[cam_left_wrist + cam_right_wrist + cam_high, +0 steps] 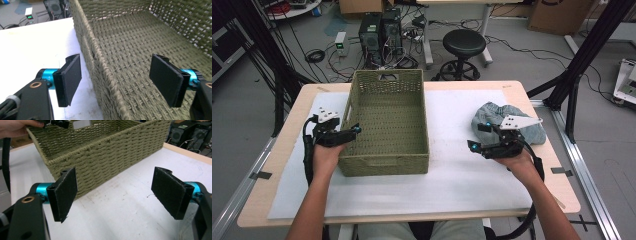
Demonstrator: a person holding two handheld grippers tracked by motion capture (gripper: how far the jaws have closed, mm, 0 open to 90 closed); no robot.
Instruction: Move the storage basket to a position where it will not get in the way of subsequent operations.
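Basket [384, 125], woven, olive, empty, sits mid-tabletop [472, 175] with its long axis running away from the person. Left gripper [353, 131] straddles the basket's left wall: one finger outside over the white mat, the other inside above the woven floor, both clear of the wicker, jaws wide apart with nothing held. Likely set to steady or shift the basket. Right gripper [472, 145] hovers low over bare tabletop, pointing toward the basket's right wall, fingers spread, empty. Crumpled grey-blue cloth [507, 125] lies just behind it, probably the load. Both forearms reach forward, wrists level.
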